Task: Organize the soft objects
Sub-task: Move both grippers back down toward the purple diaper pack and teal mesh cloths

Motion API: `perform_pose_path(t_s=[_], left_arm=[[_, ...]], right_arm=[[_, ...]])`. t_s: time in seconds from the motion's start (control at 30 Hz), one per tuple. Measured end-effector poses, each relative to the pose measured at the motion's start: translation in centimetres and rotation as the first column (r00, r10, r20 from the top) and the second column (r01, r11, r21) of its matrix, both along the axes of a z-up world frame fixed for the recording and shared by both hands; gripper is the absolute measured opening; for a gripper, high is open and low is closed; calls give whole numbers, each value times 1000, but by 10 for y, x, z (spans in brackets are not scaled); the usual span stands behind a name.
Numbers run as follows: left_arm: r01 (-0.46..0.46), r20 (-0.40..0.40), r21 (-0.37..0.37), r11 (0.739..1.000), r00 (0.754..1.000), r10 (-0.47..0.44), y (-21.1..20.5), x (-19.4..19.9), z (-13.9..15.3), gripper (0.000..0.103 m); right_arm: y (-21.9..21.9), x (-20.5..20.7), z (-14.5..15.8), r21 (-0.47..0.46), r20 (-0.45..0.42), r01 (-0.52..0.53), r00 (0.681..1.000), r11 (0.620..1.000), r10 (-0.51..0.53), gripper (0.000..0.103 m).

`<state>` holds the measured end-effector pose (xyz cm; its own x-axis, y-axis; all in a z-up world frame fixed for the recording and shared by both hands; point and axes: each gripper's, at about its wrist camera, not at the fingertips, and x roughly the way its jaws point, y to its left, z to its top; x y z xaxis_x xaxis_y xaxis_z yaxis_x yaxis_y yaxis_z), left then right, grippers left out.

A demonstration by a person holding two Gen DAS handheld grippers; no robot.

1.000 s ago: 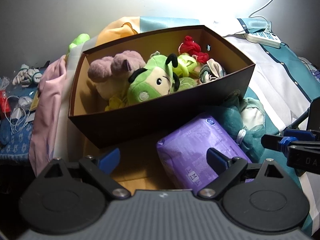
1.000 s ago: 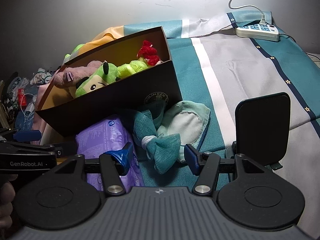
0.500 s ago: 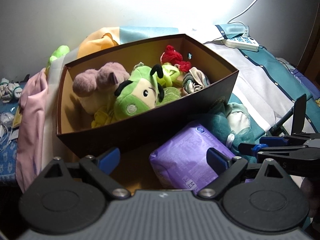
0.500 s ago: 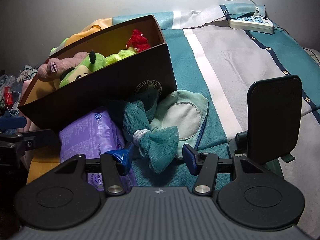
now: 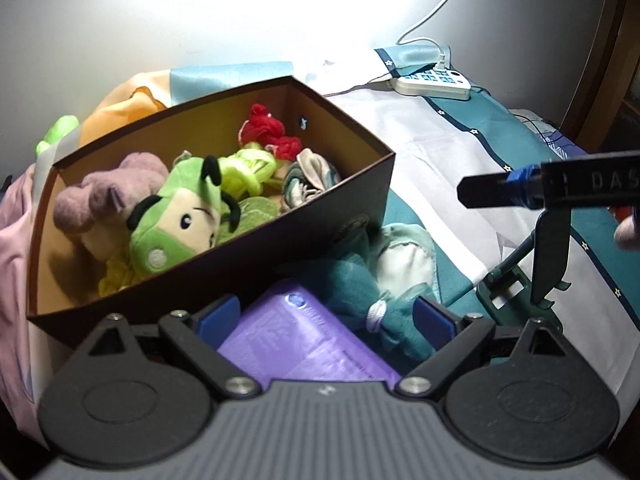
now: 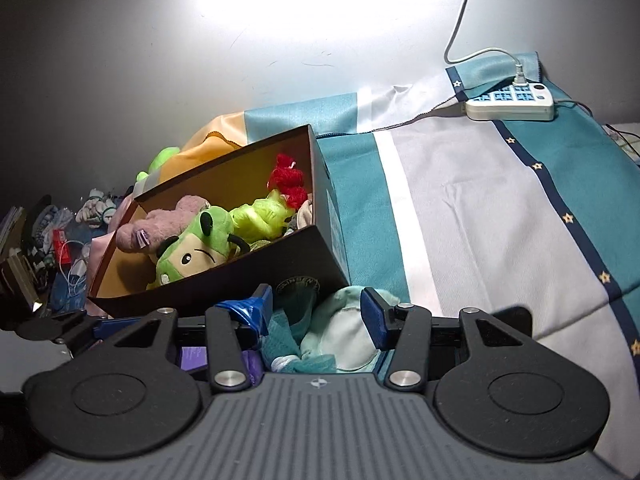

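Note:
A dark brown box (image 5: 328, 220) on the bed holds a green plush bug (image 5: 176, 220), a mauve plush (image 5: 100, 200), a red yarn piece (image 5: 272, 132) and small cloth items. A purple soft pack (image 5: 304, 344) and a teal mesh bundle (image 5: 360, 292) with a pale green pad (image 5: 404, 256) lie in front of the box. My left gripper (image 5: 326, 318) is open, low over the purple pack. My right gripper (image 6: 316, 310) is open above the teal bundle (image 6: 288, 332) and pale pad (image 6: 344, 332); it also shows in the left wrist view (image 5: 500, 190).
A white power strip (image 6: 510, 104) with its cable lies at the bed's far right. A dark phone stand (image 5: 532, 272) stands right of the bundle. Pink cloth (image 5: 16, 240) and orange cloth (image 5: 128, 104) lie left of and behind the box. Clutter sits at far left (image 6: 60, 236).
Both grippers have moved forward and lifted. The purple pack now lies between my left fingers. My right gripper rose over the teal bundle, with the box closer in its view.

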<state>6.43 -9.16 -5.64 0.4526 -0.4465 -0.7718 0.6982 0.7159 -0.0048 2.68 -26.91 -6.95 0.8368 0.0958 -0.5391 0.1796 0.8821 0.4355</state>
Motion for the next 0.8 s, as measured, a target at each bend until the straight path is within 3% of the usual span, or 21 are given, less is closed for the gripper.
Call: perform_pose_path(t_s=[0.17,0.37,0.47,0.57,0.8], left_arm=[[-21,-40,39,999,999,23,-36,4,-21,94],[-73,-64,87,993,995,79,-60,6,-42,94],[-104,-42,105,989,993,109,-66,7,-46,95],[-125,-37,104,987,991,129,-67,8,-46,95],[-140,-14,116,983,990,142,-76,5,-49,96]], right_arm=[[-47,32,7,-24,-82,-182,980,983,179,32],[-78,78,-13,-42,-173,-414,899,909,401,33],[-83,100,-22,-87,-206,-518,845,851,494,33],[-83,120,-35,-72,-246,-604,782,794,573,33],[-61,146,-58,-70,-272,-779,616,623,739,33]])
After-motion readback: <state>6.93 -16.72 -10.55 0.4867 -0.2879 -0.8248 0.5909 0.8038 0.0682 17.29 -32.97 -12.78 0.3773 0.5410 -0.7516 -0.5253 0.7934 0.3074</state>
